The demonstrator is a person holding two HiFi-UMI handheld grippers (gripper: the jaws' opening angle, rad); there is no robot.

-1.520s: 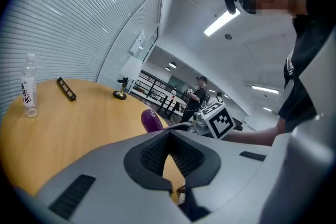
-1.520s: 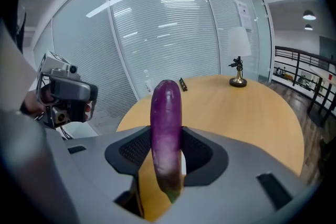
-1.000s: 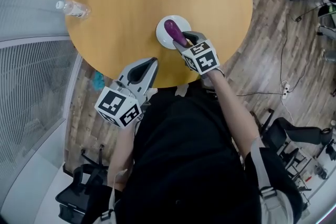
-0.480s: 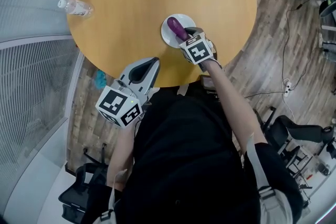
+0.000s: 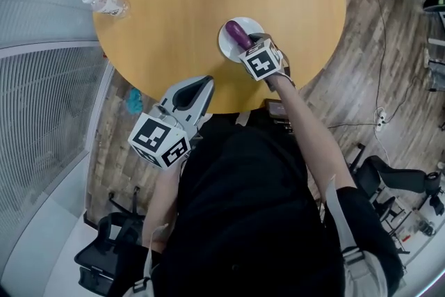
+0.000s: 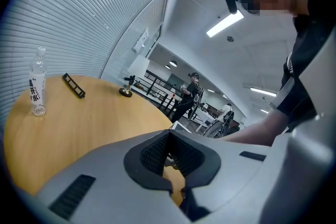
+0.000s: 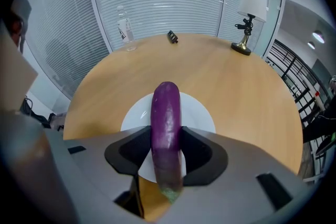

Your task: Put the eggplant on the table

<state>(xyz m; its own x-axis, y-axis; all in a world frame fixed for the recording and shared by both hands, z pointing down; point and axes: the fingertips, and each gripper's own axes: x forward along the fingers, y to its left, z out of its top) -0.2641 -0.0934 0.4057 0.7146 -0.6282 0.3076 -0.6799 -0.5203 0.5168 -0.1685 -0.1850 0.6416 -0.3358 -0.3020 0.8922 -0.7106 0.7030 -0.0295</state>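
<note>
Right gripper view alone shows right tongs [image 7: 167, 139] clamping eggplant [image 7: 166, 110], which points twelve o'clock; left tongs [image 6: 169, 136] closed, empty.

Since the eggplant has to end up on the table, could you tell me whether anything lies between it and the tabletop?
Yes: the white plate lies directly under the eggplant held in the right gripper. Bare table surrounds the plate.

Right claw [image 7: 167, 150] reaches forward, tilted steeply down, jaws clamped (left claw [image 6: 169, 140] hangs back, closed).
</note>
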